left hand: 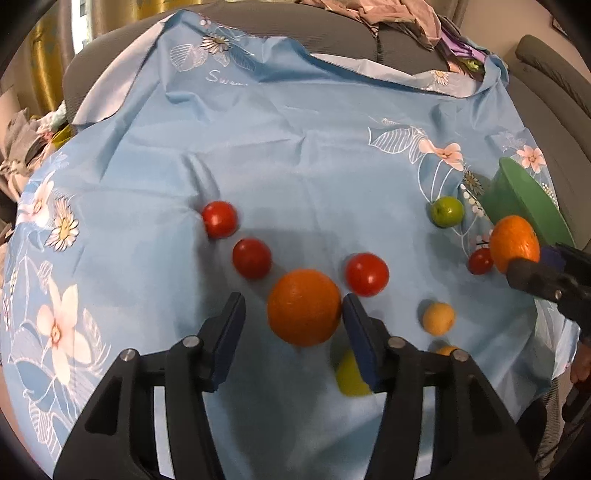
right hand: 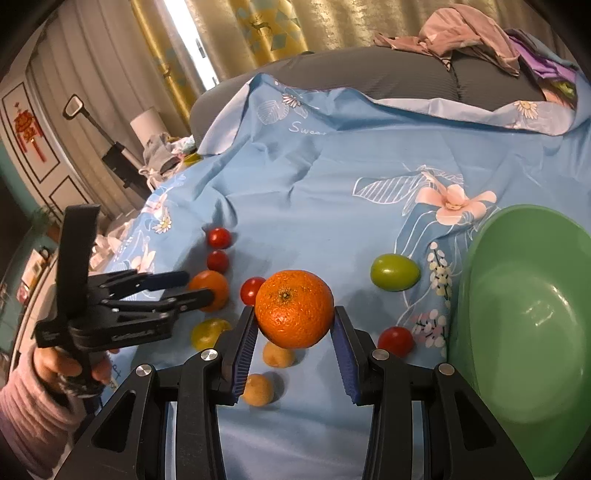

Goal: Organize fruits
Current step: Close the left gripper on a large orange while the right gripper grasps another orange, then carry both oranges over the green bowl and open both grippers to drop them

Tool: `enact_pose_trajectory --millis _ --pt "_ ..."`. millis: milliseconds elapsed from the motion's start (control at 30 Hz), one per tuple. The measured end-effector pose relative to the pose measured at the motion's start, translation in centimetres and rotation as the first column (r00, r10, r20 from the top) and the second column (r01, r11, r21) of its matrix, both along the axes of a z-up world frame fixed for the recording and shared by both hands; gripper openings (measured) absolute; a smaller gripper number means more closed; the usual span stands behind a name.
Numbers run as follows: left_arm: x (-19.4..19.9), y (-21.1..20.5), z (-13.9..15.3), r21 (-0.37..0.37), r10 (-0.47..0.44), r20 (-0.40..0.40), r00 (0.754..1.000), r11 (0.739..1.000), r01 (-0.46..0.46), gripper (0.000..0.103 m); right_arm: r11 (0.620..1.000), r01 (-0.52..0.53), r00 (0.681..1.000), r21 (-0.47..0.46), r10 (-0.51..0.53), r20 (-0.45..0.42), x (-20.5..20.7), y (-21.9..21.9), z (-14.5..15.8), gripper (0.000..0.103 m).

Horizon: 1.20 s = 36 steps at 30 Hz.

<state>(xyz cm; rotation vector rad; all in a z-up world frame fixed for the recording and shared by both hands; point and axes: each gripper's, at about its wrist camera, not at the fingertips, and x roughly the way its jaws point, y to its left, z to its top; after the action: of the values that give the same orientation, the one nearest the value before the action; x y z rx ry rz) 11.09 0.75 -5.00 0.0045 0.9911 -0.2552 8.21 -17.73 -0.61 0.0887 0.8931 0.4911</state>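
Note:
My right gripper (right hand: pixel 294 317) is shut on an orange (right hand: pixel 294 308) and holds it above the blue cloth, left of the green bowl (right hand: pixel 524 332). The held orange also shows in the left wrist view (left hand: pixel 514 243). My left gripper (left hand: pixel 293 314) is open around a second orange (left hand: pixel 303 312) that lies on the cloth; its right pad touches the fruit, its left pad stands apart. Red tomatoes (left hand: pixel 366 274), (left hand: pixel 251 258), (left hand: pixel 219 218) lie beyond it. A green fruit (right hand: pixel 395 272) lies near the bowl.
Small yellow fruits (right hand: pixel 277 354), (right hand: pixel 258 389) and a yellow-green one (right hand: pixel 208 333) lie under my right gripper. Another tomato (right hand: pixel 395 340) sits beside the bowl. A grey sofa back (right hand: pixel 369 74) with heaped clothes (right hand: pixel 461 33) stands behind the flowered cloth (left hand: pixel 295 155).

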Motion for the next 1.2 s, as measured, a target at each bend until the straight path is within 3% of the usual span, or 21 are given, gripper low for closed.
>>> enact_pose_trajectory --millis 100,300,600,833,1200 --pt "0.9 -0.8 -1.1 0.016 -0.017 -0.039 0.999 1.0 0.018 0.043 1.0 0.004 1.0 0.009 -0.004 0.001 0.1 -0.2 0.0 0.042" --pt "1.2 -1.0 -1.3 0.019 -0.02 -0.04 0.999 1.0 0.021 0.042 1.0 0.015 1.0 0.019 -0.015 0.007 0.0 -0.7 0.0 0.042" --pt "-1.1 -4.7 4.6 -0.011 -0.124 0.068 0.99 0.992 0.125 0.042 0.994 0.074 0.996 0.075 -0.078 0.054 -1.5 -3.7 1.3 0.042" --pt "-1.8 -11.5 7.9 -0.052 -0.268 0.134 0.954 0.96 0.277 0.042 0.979 0.189 0.976 0.082 -0.196 0.092 -3.3 -8.3 2.5 0.042" --pt "-1.9 -22.5 7.2 -0.029 -0.466 0.115 0.877 0.881 0.472 0.042 0.929 0.367 0.926 0.044 -0.37 0.08 -5.6 -15.2 1.7 0.043"
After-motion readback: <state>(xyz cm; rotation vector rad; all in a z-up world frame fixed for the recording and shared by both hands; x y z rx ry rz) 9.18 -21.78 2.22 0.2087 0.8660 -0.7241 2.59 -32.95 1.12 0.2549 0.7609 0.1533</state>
